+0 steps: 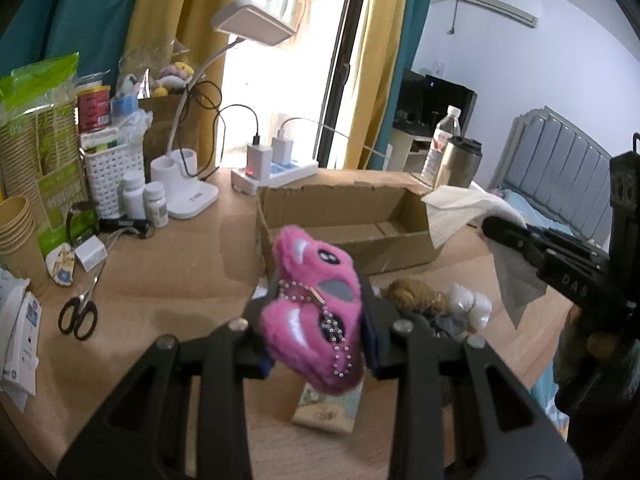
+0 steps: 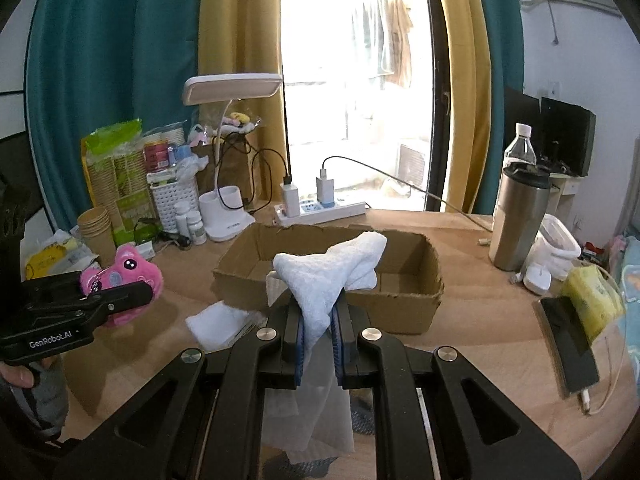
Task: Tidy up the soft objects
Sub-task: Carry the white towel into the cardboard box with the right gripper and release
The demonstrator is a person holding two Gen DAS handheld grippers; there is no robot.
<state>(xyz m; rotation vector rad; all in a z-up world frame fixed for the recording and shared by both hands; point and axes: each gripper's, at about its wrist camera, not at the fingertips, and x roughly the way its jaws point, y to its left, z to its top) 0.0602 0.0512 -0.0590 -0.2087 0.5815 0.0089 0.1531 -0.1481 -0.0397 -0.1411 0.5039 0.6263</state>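
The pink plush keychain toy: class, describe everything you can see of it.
The pink plush keychain toy is fuzzy, with grey patches, black-and-white eyes and a silver ball chain draped across it. It is held off the desk, tilted, pinched between the fingers of the left tool, in front of the cardboard box.

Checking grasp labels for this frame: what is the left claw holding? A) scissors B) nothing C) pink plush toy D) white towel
C: the left claw is shut on the pink plush toy, held above the table with its bead chain dangling; the white towel is in the right claw, in front of the cardboard box.
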